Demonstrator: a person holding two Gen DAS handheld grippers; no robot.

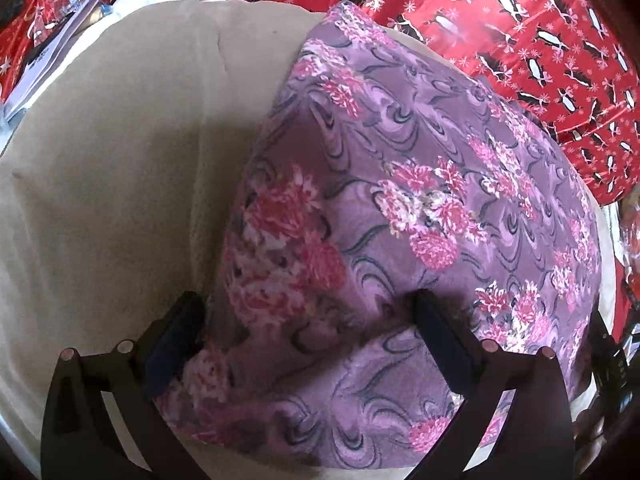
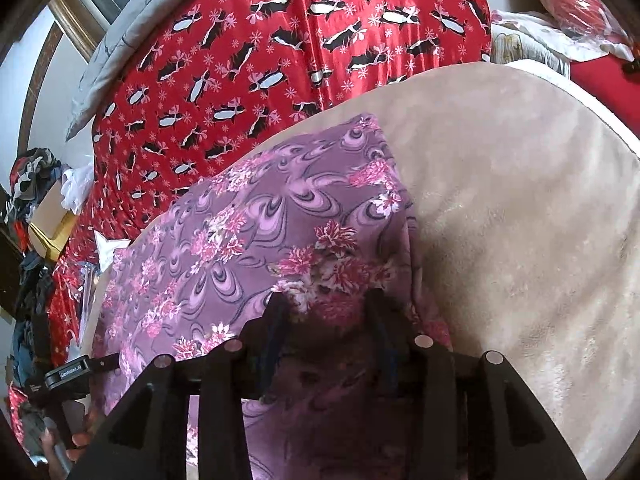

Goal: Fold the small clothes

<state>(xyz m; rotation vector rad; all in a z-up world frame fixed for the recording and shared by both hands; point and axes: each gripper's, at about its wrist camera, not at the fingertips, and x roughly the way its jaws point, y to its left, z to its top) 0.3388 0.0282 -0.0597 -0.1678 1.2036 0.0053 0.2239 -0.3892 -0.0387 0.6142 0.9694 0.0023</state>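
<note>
A purple cloth with pink flowers (image 1: 420, 168) lies folded on a beige fleece surface (image 1: 120, 160). My left gripper (image 1: 308, 308) is open, its fingers set wide over the cloth's near left edge, the right finger (image 1: 436, 320) pressing on the fabric. In the right wrist view the same cloth (image 2: 248, 216) lies on the beige surface (image 2: 520, 200). My right gripper (image 2: 326, 304) is open over the cloth's near right corner, with fabric between and under its fingers.
A red quilt with black and white penguin print (image 1: 520, 32) (image 2: 280, 60) lies behind the beige surface. Papers (image 1: 52, 52) sit at the far left. A pile of clothes and a box (image 2: 40, 208) stand at the left. The other gripper's body (image 2: 68, 376) shows low left.
</note>
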